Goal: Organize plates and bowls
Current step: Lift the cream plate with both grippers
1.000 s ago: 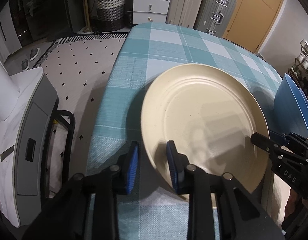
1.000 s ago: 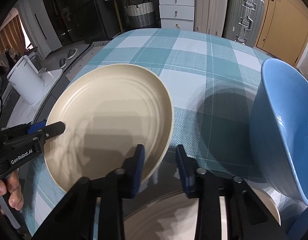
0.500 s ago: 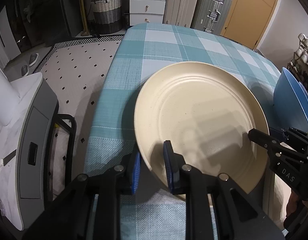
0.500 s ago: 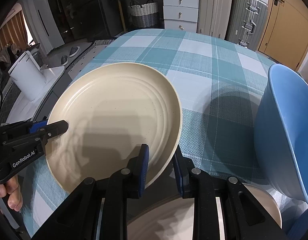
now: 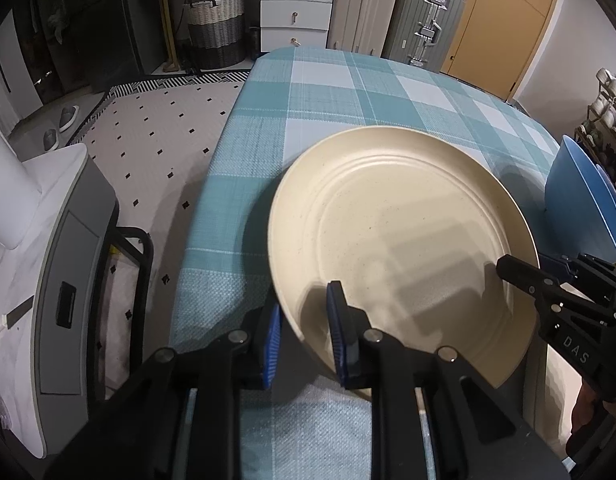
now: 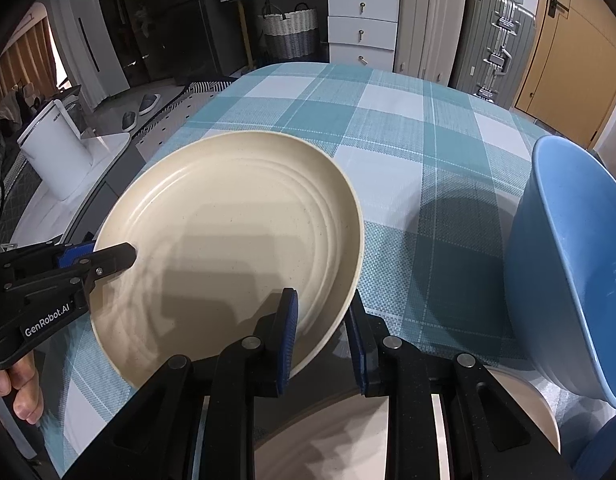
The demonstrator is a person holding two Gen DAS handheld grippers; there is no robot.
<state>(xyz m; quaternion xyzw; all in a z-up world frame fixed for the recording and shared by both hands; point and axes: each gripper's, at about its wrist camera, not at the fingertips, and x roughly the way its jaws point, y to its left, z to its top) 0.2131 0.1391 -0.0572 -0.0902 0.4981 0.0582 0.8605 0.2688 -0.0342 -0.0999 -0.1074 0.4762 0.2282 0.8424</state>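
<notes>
The cream plate is clamped at opposite rim edges by the left claw and right claw, apparently raised off the desk. Uneven lifting could slip it against the blue bowl.

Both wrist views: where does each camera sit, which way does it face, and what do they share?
Left wrist: rides the left tongs, angled down over the checked table's left edge; its pads clamp the cream plate's near-left rim. The right tongs enter at right.
Right wrist: rides the right tongs, angled down; its pads clamp the same plate's near-right rim. The left tongs and a hand show at left.
Shared: plate, blue bowl, table, drawers, suitcases.
</notes>
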